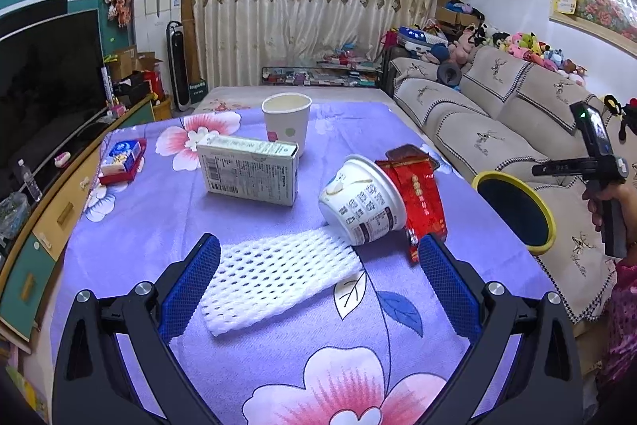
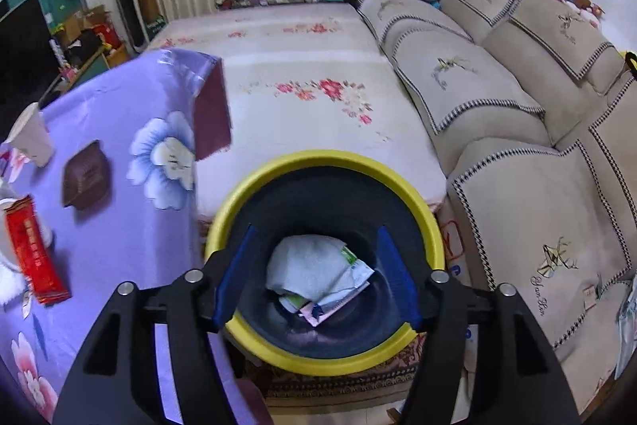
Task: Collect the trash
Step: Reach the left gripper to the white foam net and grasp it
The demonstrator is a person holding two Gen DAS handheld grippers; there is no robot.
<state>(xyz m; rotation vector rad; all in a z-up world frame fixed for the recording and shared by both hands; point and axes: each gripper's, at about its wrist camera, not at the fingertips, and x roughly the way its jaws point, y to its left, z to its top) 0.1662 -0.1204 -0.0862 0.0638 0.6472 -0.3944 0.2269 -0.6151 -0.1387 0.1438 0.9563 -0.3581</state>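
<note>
On the purple flowered tablecloth [image 1: 151,226] lie a white foam net [image 1: 278,277], a white tub on its side [image 1: 362,206], a red wrapper [image 1: 418,198], a brown packet [image 1: 410,152], a white carton [image 1: 251,170], a paper cup [image 1: 286,122] and a red-and-blue packet [image 1: 123,158]. My left gripper [image 1: 318,241] is open, low over the net, its blue pads on either side of it without touching. My right gripper [image 2: 317,230] hangs open and empty over the yellow-rimmed dark bin [image 2: 318,158], which holds crumpled paper and wrappers [image 2: 314,273]. The red wrapper [image 2: 34,257] and brown packet [image 2: 85,174] lie to its left.
The bin [image 1: 517,210] stands on the floor between the table's right edge and a beige sofa [image 1: 497,130]. A hand [image 1: 601,202] at the right edge holds the other gripper's handle. A TV [image 1: 47,78] and cabinet run along the left. A low white flowered surface [image 2: 298,74] lies behind.
</note>
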